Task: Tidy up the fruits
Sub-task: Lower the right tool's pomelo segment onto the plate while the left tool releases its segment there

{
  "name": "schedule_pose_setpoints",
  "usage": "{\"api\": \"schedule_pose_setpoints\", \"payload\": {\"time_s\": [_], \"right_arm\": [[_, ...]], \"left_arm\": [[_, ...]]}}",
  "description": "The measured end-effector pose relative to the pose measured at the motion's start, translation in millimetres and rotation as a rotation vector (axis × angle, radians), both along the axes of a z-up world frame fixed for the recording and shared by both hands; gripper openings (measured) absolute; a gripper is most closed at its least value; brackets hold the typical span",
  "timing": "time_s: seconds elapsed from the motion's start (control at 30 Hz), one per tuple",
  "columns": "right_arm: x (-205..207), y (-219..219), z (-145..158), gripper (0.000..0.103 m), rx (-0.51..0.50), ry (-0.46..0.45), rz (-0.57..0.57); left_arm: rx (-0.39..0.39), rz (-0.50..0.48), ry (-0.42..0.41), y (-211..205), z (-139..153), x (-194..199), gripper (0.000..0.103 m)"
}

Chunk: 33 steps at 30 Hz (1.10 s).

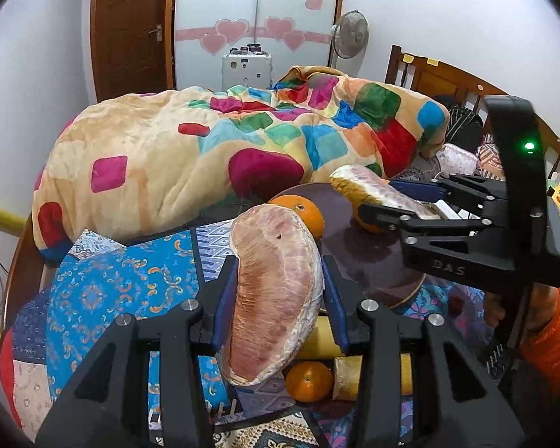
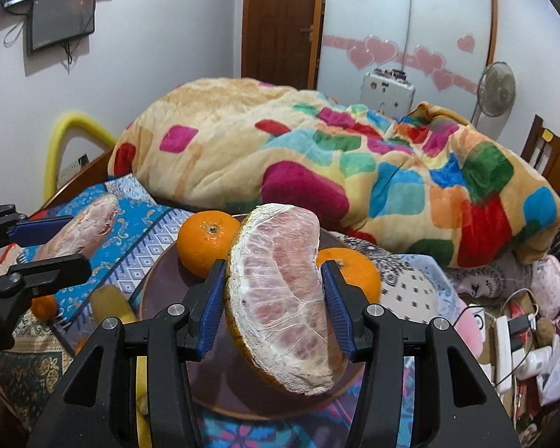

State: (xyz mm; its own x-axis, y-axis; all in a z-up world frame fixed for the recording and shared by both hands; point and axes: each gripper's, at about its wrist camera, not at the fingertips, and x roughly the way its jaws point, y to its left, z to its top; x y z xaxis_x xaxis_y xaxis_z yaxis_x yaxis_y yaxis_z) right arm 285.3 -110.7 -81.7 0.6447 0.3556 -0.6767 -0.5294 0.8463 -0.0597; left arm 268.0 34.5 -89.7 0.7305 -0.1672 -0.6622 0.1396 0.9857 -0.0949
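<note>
**Two pomelo wedges held over the bed, one in each gripper**

Left wrist view: my left gripper [image 1: 280, 280] is clamped on a peeled pink pomelo wedge with pale membrane [image 1: 274, 298], its blue pads pressing both flanks, the wedge standing nearly upright. Beyond it lies a round dark-purple plate [image 1: 369, 261] on the blue patterned bedspread [image 1: 104, 291]. A round orange [image 1: 302, 214] sits at the plate's near-left edge, just behind my wedge. To the right, my right gripper [image 1: 392, 201] reaches in over the plate, grasping a second pomelo wedge with yellow rind [image 1: 369, 186]; another orange [image 1: 369, 226] shows partly beneath it. Below my fingers a small orange [image 1: 309, 380] rests on the bedspread beside a pale yellow-brown piece I cannot identify. A bulky multicoloured plush blanket [image 1: 224, 149] is heaped behind.

Right wrist view: my right gripper [image 2: 274, 298] is clenched on the rind-backed pomelo wedge [image 2: 280, 298], its pink flesh facing the camera, held above the dark-purple plate [image 2: 160, 295]. Two oranges sit on the plate behind it, one at left [image 2: 205, 242], one at right [image 2: 358, 272], partly hidden by the wedge. At the left edge my left gripper [image 2: 52, 242] holds the peeled wedge [image 2: 82, 231] over the bedspread, well clear of the plate.
</note>
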Motion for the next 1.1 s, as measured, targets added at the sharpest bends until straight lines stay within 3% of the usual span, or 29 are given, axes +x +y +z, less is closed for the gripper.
{"api": "schedule_pose_setpoints", "payload": {"time_s": [0.4, 0.9, 1.1], "right_arm": [[3, 3, 6, 0.052, -0.001, 0.013, 0.013], [-17, -55, 11, 0.052, 0.013, -0.057, -0.037], [-21, -68, 9, 0.052, 0.040, -0.056, -0.031]], "left_arm": [[-0.017, 0.004, 0.010, -5, 1, 14, 0.043], [0.036, -0.045, 0.035, -61, -3, 52, 0.043], [0.028, -0.043, 0.098, -72, -16, 69, 0.043]]}}
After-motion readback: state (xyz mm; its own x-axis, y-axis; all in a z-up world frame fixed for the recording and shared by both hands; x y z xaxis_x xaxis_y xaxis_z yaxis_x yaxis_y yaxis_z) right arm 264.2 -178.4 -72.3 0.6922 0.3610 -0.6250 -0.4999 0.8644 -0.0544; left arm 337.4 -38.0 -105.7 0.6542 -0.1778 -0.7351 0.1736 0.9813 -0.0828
